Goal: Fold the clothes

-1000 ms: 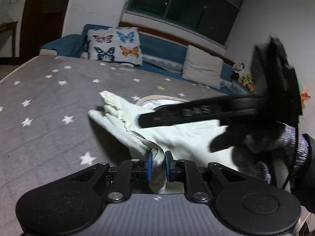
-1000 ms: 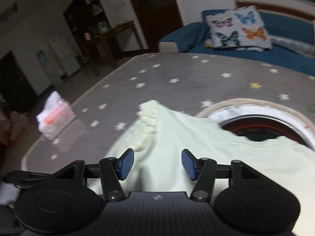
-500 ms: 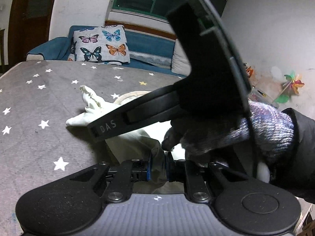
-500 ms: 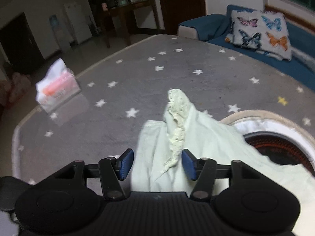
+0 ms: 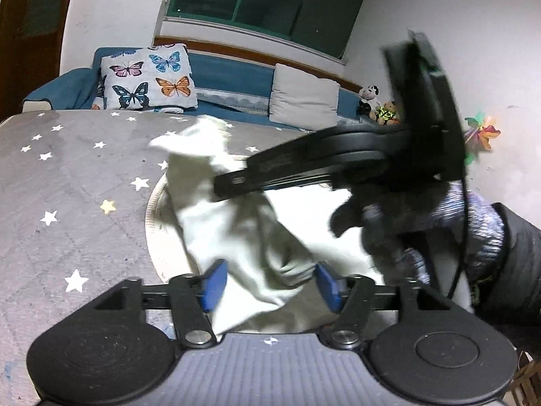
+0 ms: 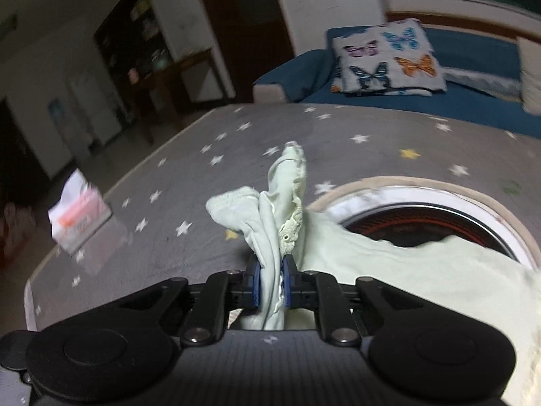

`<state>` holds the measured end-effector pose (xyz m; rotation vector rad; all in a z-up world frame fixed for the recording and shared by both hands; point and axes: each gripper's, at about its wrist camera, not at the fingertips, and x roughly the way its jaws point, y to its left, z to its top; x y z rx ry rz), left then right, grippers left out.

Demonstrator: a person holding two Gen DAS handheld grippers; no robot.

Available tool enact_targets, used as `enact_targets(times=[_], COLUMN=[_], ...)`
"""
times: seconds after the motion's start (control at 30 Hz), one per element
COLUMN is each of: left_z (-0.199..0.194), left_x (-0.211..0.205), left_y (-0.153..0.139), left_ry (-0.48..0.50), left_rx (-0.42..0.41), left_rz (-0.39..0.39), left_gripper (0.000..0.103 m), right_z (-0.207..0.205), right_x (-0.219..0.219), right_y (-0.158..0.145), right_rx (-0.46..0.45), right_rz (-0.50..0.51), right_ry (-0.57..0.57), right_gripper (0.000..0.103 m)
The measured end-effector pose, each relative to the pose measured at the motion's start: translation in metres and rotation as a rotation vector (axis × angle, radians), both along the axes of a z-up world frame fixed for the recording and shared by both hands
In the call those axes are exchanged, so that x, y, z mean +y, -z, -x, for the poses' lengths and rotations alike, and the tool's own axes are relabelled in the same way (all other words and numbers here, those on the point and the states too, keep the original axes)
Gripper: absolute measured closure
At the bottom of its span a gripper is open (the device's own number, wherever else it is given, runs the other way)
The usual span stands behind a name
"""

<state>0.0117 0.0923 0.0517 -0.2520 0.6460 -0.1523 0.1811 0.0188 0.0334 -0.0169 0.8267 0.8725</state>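
**Right grips garment, left released**

Right gripper (image 6: 270,286) jaws clamped on bunched lace-trimmed edge of pale green garment (image 6: 405,270). Left gripper (image 5: 268,282) jaws wide open, cloth loose between them. Garment drapes over round basket (image 6: 473,199) mid-table (image 6: 236,155). Risk: single bunched grip could slip or drag basket; fold lands crooked.

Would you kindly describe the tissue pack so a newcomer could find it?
Start from the grey star-patterned table cover. Follow it to its near left edge, well left of the pale green garment. There sits the tissue pack, the only white-and-pink boxy thing there.
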Motion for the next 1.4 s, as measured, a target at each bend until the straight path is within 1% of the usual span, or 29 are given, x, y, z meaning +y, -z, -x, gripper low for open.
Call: enact_targets(times=[0.17, 0.23, 0.4, 0.43, 0.53, 0.63, 0.73, 0.83, 0.9, 0.97, 1.17, 1.2, 1.23, 1.3, 1.4], left_z=[-0.004, -0.006, -0.014, -0.016, -0.020, -0.023, -0.026, -0.031, -0.034, -0.036, -0.043, -0.044, -0.045, -0.047, -0.049], left_x=[-0.013, -0.019, -0.031, -0.033, -0.036, -0.037, -0.038, -0.040, -0.042, -0.044, -0.049, -0.051, -0.053, -0.057, -0.063], left_y=[0.000, 0.001, 0.008, 0.009, 0.011, 0.012, 0.013, 0.015, 0.016, 0.016, 0.017, 0.017, 0.017, 0.018, 0.018], left_ry=[0.016, 0.019, 0.025, 0.027, 0.031, 0.029, 0.028, 0.034, 0.038, 0.039, 0.041, 0.045, 0.050, 0.062, 0.078], left_rx=[0.008, 0.015, 0.042, 0.046, 0.053, 0.053, 0.058, 0.069, 0.076, 0.080, 0.087, 0.087, 0.086, 0.082, 0.079], left_rz=[-0.011, -0.020, -0.036, -0.039, -0.050, -0.063, -0.070, -0.075, -0.078, -0.086, -0.097, -0.101, -0.105, -0.112, -0.124], left_gripper=[0.031, 0.028, 0.027, 0.027, 0.027, 0.023, 0.022, 0.021, 0.021, 0.017, 0.017, 0.017, 0.017, 0.017, 0.018], right_z=[-0.012, -0.016, -0.029, -0.030, -0.032, -0.034, -0.037, -0.044, -0.045, -0.047, -0.051, -0.052, -0.052, -0.052, -0.041], right_x=[-0.058, -0.080, -0.127, -0.133, -0.146, -0.159, -0.172, -0.182, -0.186, -0.190, -0.203, -0.205, -0.208, -0.212, -0.224], right_y=[-0.001, 0.004, 0.020, 0.019, 0.015, 0.011, 0.003, 0.013, 0.018, 0.023, 0.039, 0.042, 0.045, 0.049, 0.042], right_rx=[0.053, 0.073, 0.148, 0.150, 0.146, 0.142, 0.124, 0.142, 0.155, 0.167, 0.203, 0.209, 0.215, 0.222, 0.200], right_rz=[-0.061, -0.070, -0.091, -0.100, -0.131, -0.162, -0.205, -0.181, -0.180, -0.180, -0.179, -0.179, -0.179, -0.176, -0.186], right_ry=[0.107, 0.150, 0.235, 0.241, 0.249, 0.257, 0.276, 0.312, 0.323, 0.334, 0.367, 0.373, 0.378, 0.386, 0.387], right_gripper=[0.092, 0.092, 0.092, 0.092, 0.092, 0.092, 0.092, 0.092, 0.092, 0.092, 0.092, 0.091, 0.086, 0.084, 0.083])
